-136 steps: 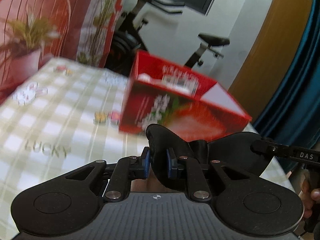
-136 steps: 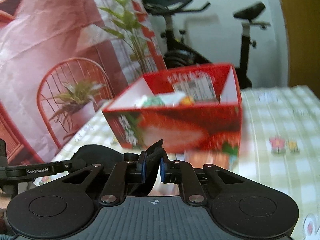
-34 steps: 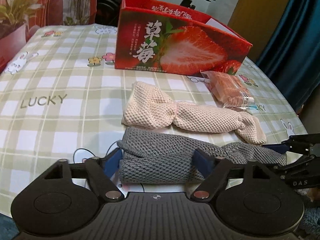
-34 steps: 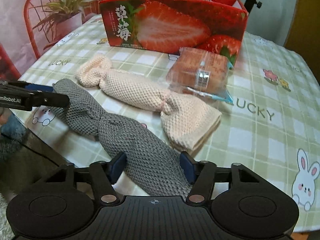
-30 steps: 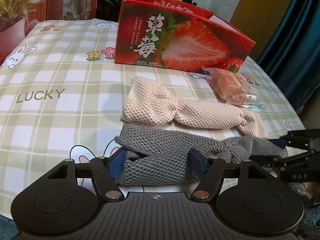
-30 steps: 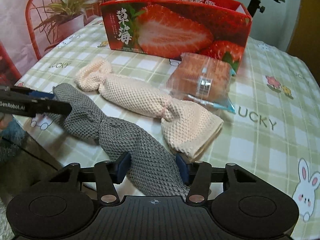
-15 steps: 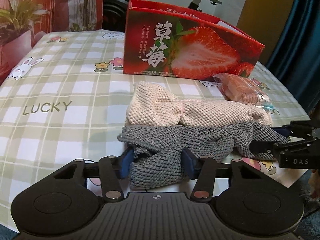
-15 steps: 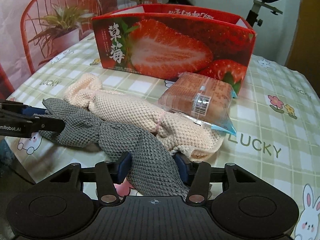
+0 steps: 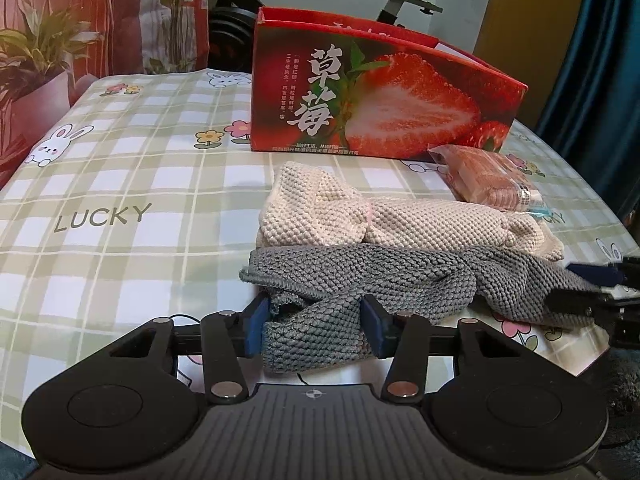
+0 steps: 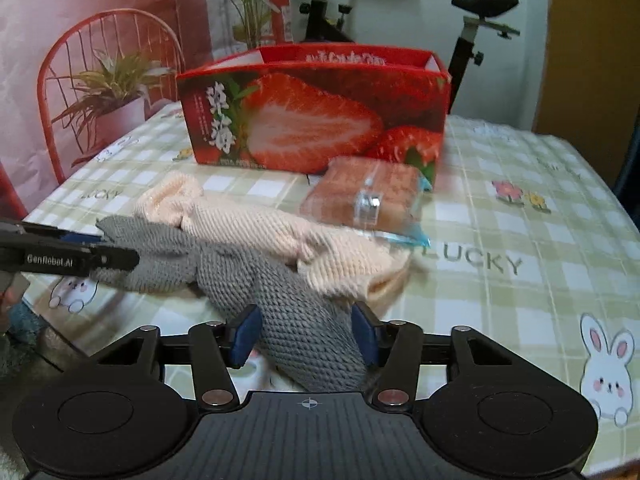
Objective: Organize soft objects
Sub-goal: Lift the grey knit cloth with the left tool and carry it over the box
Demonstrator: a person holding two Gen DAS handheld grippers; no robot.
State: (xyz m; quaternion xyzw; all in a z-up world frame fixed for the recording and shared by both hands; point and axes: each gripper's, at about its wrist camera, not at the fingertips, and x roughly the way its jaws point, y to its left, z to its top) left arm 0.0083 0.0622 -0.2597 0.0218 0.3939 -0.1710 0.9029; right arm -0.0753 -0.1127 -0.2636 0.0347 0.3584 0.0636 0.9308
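A grey knitted cloth (image 9: pixel 380 276) lies bunched near the table's front edge, and each gripper holds one end of it. My left gripper (image 9: pixel 314 320) is shut on its left end, and the blue pads press the knit. My right gripper (image 10: pixel 306 328) is shut on the other end (image 10: pixel 256 276). Each gripper shows in the other's view, the right one (image 9: pixel 568 284) at the right edge and the left one (image 10: pixel 116 250) at the left edge. A beige knitted cloth (image 9: pixel 400 220) lies just behind, touching the grey one. Farther back stands an open red strawberry box (image 9: pixel 380 100).
A wrapped snack packet (image 10: pixel 368 196) lies in front of the box's right end. The table (image 9: pixel 120 184) wears a green checked cover with rabbits. Its front edge is just below the grippers. An exercise bike (image 10: pixel 476 36) and a printed backdrop stand behind it.
The left jaws closed on the grey cloth's end. Both ends have come up and toward each other, so the cloth now bunches and overlaps the beige one. Both views tilted up.
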